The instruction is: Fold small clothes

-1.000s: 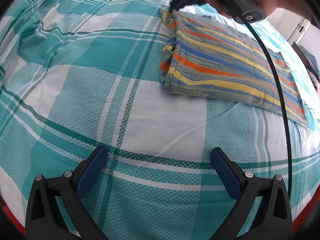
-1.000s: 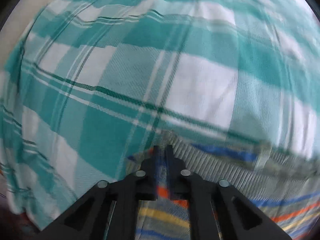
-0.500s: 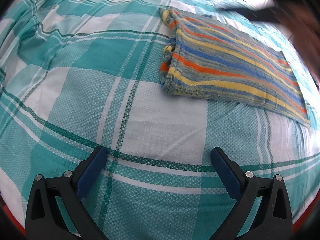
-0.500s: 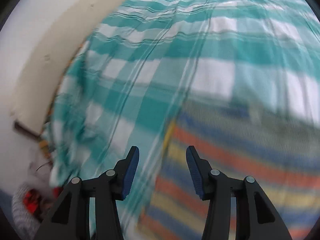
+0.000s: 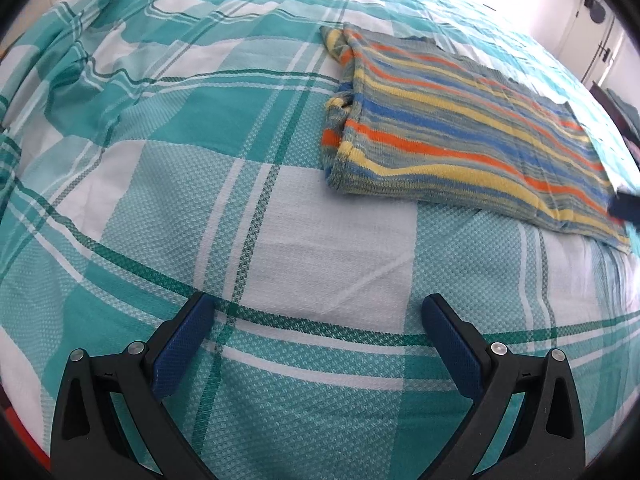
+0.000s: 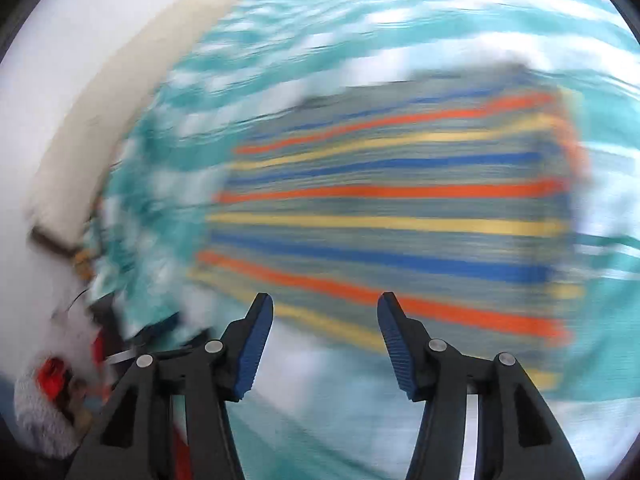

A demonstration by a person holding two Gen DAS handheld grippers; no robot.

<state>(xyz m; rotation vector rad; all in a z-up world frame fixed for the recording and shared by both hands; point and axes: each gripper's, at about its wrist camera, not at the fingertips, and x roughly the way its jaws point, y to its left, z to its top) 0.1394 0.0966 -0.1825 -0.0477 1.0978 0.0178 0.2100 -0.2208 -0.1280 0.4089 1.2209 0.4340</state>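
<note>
- Your left tongs (image 5: 318,322) hang wide apart with nothing between the blue pads, pointing down at a bare stretch of the teal-and-white checked bed cover (image 5: 168,168), well short of the cloth.
- The striped garment (image 5: 460,128) lies flat on the bed up and to the right of those tongs. It looks already doubled over: a thick folded edge with stacked layers faces your left side, and the rest runs off as a long band towards the right.
- At the far right edge of the left view, a dark blue tip (image 5: 626,206) shows just at the garment's near right corner. That is probably your right tongs, though too little is in view to be sure.
- Your right tongs (image 6: 325,340) are opening, with nothing between the pads. The view there is badly smeared, but the striped garment (image 6: 400,208) fills the middle ahead of them, its stripes running across.
- Judged from this, one fold is laid and released, and you are between folds, setting up for the next.
- The next move calls for a pinch at each end of one short edge, or both corners of it, catching every layer, then carrying that edge over onto the other end so the band halves squarely.
- Bring the left tongs in closer first; they sit too far back to help.
</note>
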